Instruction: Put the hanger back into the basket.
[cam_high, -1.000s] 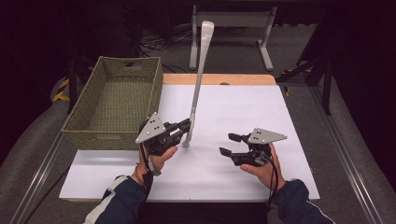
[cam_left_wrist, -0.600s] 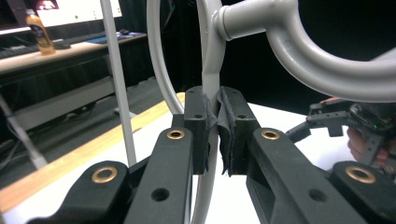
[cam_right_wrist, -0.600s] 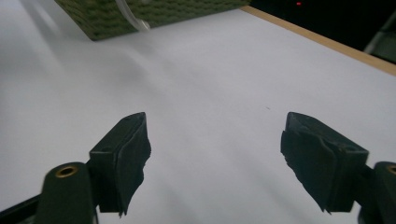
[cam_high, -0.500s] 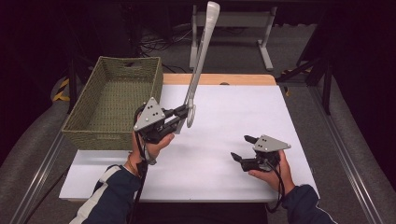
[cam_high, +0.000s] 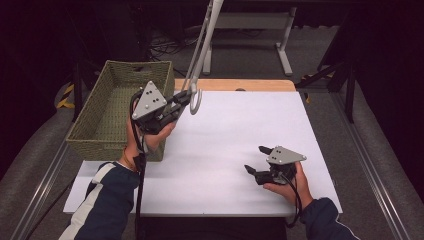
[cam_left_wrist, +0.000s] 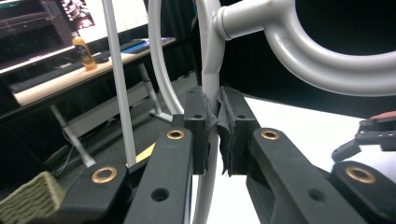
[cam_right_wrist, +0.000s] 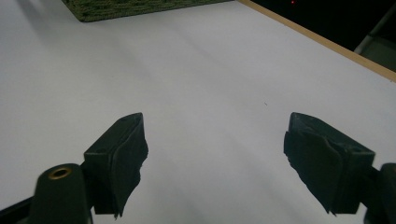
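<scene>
A long pale grey utensil (cam_high: 202, 45) with a ring-shaped handle (cam_high: 196, 100) hangs in the air beside the basket, its shaft slanting up past the top of the high view. My left gripper (cam_high: 186, 98) is shut on that ring; in the left gripper view the pads (cam_left_wrist: 198, 116) pinch the thin grey rim (cam_left_wrist: 212, 88), with the thicker loop (cam_left_wrist: 299, 51) above. My right gripper (cam_high: 256, 160) rests low over the white table near the front right. It is open, its jaws have just been opening, and nothing lies between the pads (cam_right_wrist: 123, 144).
A woven green basket (cam_high: 107, 115) stands at the table's left side, next to my left hand. The white tabletop (cam_high: 240, 130) has a wooden strip (cam_high: 240, 85) along its far edge. Metal stand legs (cam_high: 285, 45) rise behind the table.
My left gripper has lifted the utensil off the table and carried it up and toward the basket. My right hand drew back toward the front right, and its jaws widened.
</scene>
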